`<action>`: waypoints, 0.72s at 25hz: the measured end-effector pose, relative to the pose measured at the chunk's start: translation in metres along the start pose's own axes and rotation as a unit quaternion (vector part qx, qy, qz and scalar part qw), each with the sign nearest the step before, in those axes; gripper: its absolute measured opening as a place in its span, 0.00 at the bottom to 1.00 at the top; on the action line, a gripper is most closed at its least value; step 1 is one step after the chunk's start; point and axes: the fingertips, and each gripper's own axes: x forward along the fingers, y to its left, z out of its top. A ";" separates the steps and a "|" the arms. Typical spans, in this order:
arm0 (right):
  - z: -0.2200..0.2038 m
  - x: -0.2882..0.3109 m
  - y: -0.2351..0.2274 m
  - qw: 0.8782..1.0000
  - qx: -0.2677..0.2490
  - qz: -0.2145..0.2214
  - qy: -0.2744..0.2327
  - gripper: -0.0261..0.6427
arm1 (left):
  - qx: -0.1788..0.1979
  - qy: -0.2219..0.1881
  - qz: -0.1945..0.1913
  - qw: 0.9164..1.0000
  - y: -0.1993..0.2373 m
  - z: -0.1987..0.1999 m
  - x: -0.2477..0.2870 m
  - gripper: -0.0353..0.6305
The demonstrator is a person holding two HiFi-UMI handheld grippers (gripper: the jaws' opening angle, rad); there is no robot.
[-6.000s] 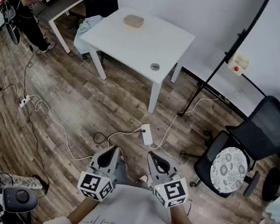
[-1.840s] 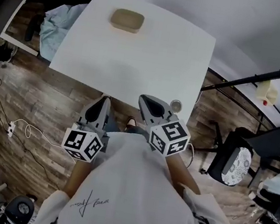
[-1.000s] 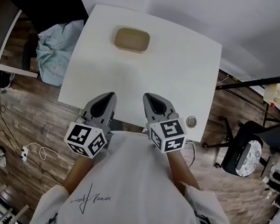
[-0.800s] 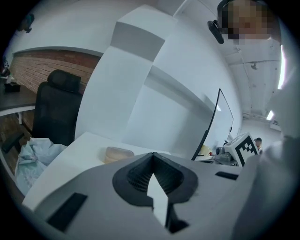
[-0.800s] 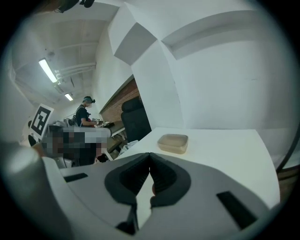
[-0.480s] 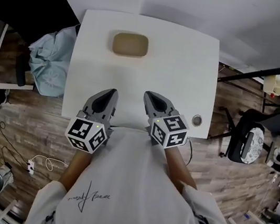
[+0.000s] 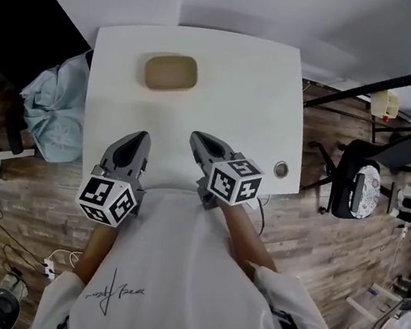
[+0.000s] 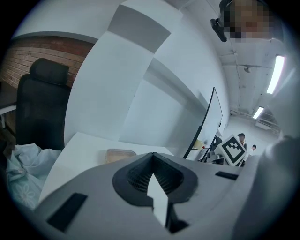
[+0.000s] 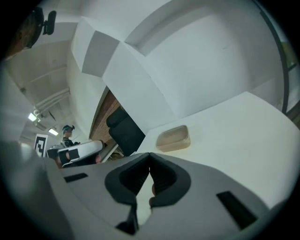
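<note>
Well, the white table fills most of the floor space here, with a pale blue cloth heaped just off its left side. Over the table's near edge hang the left gripper and right gripper, both pressed together at the tips with nothing between them. The tan lidded dish sits on the table's far left part, straight ahead of the two grippers and well apart from both. Its long axis runs parallel to the table's near edge, and I'd call neither gripper clearly nearer. A small round metal piece lies at the table's near right corner. The dish bears no label; the shirt's script is illegible.
</note>
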 end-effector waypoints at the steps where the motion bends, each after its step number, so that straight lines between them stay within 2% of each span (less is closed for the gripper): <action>1: -0.002 0.003 -0.003 1.000 0.018 0.001 0.001 0.06 | -0.001 0.002 -0.004 1.000 0.002 0.000 0.001 0.06; 6: -0.009 0.019 -0.014 0.993 0.119 0.022 0.001 0.06 | -0.002 0.010 -0.021 1.000 0.013 -0.001 0.007 0.06; 8: -0.009 0.024 -0.018 0.989 0.145 0.021 -0.004 0.06 | -0.003 0.013 -0.027 1.000 0.016 0.000 0.009 0.06; 18: -0.002 0.051 -0.039 0.986 0.169 0.006 -0.002 0.06 | -0.002 0.039 -0.051 0.998 0.026 -0.007 0.019 0.06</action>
